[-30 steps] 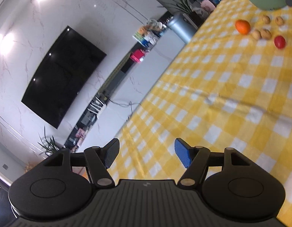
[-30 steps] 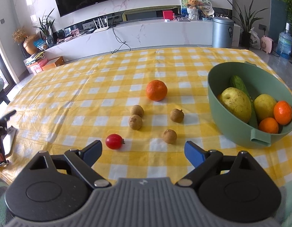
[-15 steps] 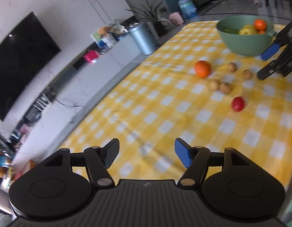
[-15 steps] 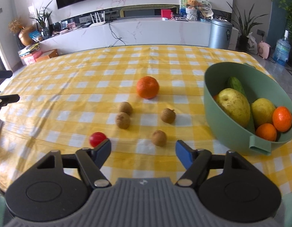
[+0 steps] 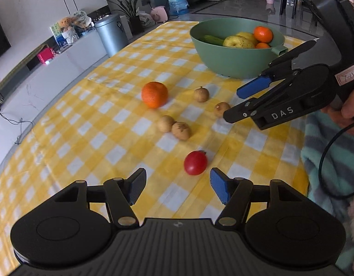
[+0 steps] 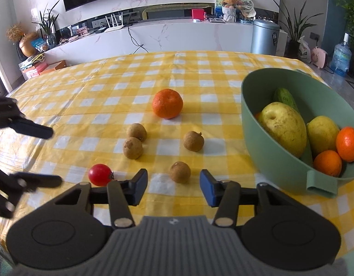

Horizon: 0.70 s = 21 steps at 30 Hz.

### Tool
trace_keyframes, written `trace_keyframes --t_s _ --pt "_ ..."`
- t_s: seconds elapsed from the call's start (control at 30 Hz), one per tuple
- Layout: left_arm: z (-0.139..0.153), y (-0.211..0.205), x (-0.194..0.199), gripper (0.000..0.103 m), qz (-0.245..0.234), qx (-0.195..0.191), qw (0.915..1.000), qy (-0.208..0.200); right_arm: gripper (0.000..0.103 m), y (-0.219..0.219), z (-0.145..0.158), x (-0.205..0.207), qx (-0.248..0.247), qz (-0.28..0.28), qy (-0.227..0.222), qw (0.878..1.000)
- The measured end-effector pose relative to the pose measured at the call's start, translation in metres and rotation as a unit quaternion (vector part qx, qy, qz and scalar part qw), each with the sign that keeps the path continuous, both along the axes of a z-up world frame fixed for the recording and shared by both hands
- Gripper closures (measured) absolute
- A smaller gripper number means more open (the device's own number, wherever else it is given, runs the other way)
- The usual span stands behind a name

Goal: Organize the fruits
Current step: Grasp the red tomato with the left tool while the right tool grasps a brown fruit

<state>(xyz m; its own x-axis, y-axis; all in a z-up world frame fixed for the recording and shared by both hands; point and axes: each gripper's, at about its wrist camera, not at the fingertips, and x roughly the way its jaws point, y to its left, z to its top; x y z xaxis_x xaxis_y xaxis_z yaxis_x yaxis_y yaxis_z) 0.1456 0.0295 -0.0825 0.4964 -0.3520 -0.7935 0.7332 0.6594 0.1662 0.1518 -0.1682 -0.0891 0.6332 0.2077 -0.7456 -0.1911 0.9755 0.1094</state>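
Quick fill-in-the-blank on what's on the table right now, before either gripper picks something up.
1. The number of small brown fruits lying loose on the checked cloth is ____.
2. The right gripper lines up with the nearest brown fruit; the left gripper lines up with the red ____.
3. The single orange on the cloth lies outside the ____ bowl.
4. In the bowl, the long green item behind the yellow fruit is a ____.

Missing words: four; tomato; green; cucumber

Checked tablecloth (image 6: pixel 199 73) over table; on it lay bowl (image 6: pixel 268 161), orange (image 6: pixel 167 103), tomato (image 6: pixel 100 174), four longans (image 6: pixel 193 141).
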Motion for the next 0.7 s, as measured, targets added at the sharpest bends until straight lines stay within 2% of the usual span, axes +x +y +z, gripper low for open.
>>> trace_keyframes --t_s 0.17,0.3,0.47,0.57,0.63,0.7 --pt "-0.013 -0.014 0.009 0.039 0.005 -0.007 0.9997 0.024 0.063 -0.004 -0.004 0.006 0.013 -0.009 0.003 1.000" --pt "-0.021 -0.020 0.015 0.050 0.013 -0.011 0.9990 0.041 0.067 -0.002 -0.008 0.009 0.013 -0.008 0.007 1.000" --pt "-0.026 -0.024 0.020 0.057 0.021 -0.015 0.9983 0.053 0.070 -0.002 -0.013 0.012 0.017 -0.010 0.015 1.000" --pt "-0.028 -0.026 0.023 0.065 0.024 -0.011 0.9979 0.060 0.078 -0.003 -0.014 0.014 0.020 -0.011 0.021 1.000" --pt "-0.028 -0.026 0.022 0.066 0.023 -0.011 0.9979 0.059 0.084 -0.002 -0.016 0.015 0.019 -0.012 0.025 0.999" --pt "-0.028 -0.026 0.022 0.066 0.023 -0.010 0.9980 0.059 0.084 -0.002 -0.017 0.016 0.019 -0.012 0.027 0.999"
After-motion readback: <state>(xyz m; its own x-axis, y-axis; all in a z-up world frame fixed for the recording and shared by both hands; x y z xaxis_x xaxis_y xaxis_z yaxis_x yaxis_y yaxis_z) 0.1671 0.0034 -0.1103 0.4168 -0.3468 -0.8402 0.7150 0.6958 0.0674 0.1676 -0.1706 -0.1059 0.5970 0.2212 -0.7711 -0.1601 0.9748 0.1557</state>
